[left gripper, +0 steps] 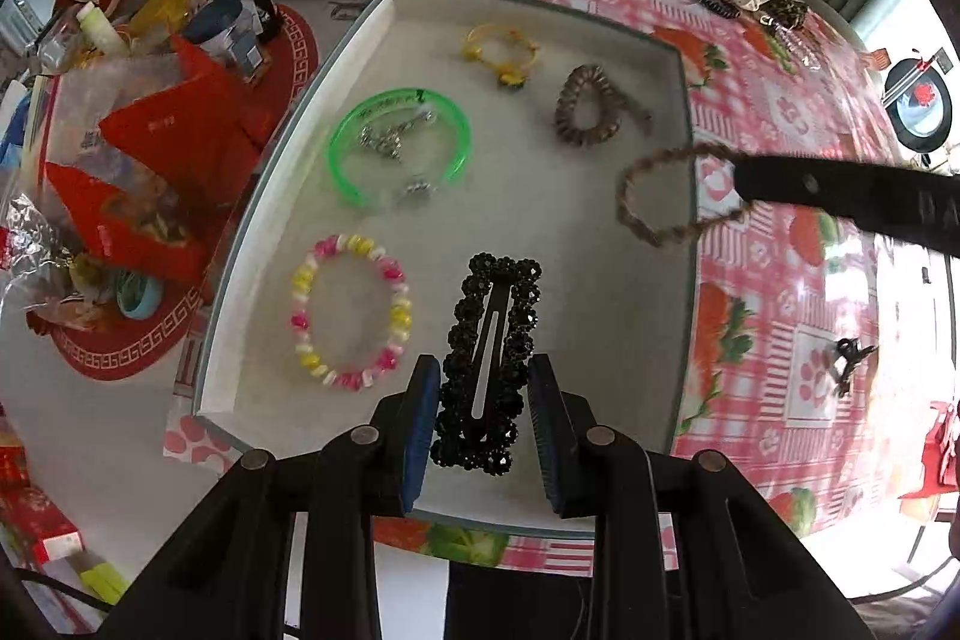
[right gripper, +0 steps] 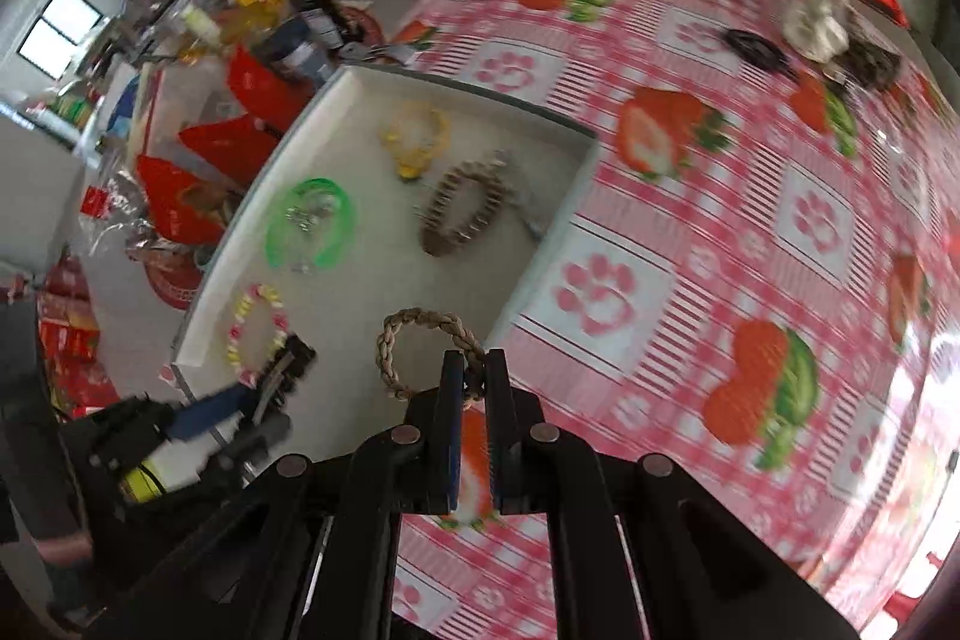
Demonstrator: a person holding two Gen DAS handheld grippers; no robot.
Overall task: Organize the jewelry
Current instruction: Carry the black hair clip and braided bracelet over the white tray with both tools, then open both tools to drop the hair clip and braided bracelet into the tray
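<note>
Left gripper (left gripper: 485, 403) clamped on black beaded hair clip (left gripper: 489, 370), held over white tray (left gripper: 600, 358). Right gripper (right gripper: 474, 376) pinched shut on braided ring (right gripper: 420, 340) at tray's right edge. Both best lowered onto bare floor, clear of beaded bracelet (left gripper: 351, 310), before release.

Both tools: matte black plastic. Left gripper (left gripper: 485, 415): blue ribbed pads on the inner faces of the jaws, round silver pivot pins behind them on four black linkage arms. Right gripper (right gripper: 473, 376): same build, blue pad on the left jaw's inner face, four silver pins behind, embossed lettering along its finger in the left wrist view.
</note>
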